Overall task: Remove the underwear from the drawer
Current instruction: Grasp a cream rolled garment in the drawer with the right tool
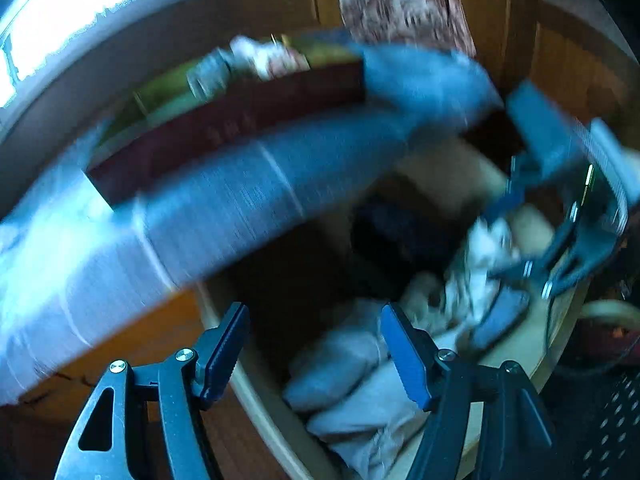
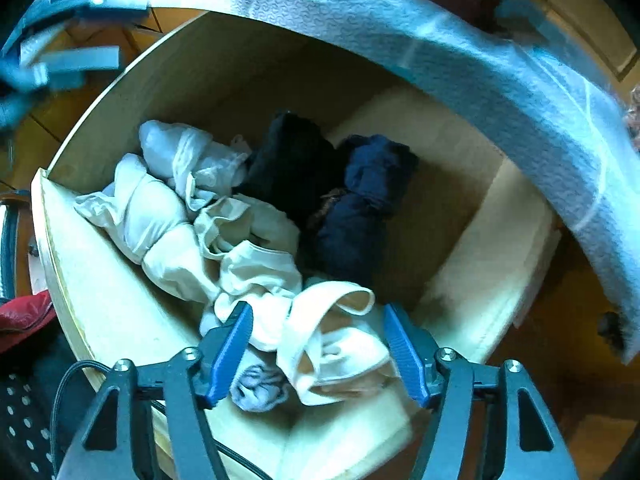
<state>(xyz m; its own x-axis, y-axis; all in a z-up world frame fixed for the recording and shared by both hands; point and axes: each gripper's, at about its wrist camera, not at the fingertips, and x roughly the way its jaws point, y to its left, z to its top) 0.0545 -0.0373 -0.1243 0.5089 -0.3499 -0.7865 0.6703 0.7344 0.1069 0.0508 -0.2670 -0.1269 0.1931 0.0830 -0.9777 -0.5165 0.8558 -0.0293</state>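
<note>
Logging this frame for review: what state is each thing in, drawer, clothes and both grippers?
Drawer: pulled open, clothes inside.
White underwear: crumpled at the near end, between the right gripper's fingers, not clamped.
Other white garments: bunched along the left side.
Dark garments: rolled, lying mid-drawer.
Right gripper: open, pointing down into the drawer.
Left gripper: open, empty, above the drawer edge; view blurred.

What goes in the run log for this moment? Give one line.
drawer: open | right hand-held gripper: open, straddling cream underwear | left hand-held gripper: open, empty
</note>
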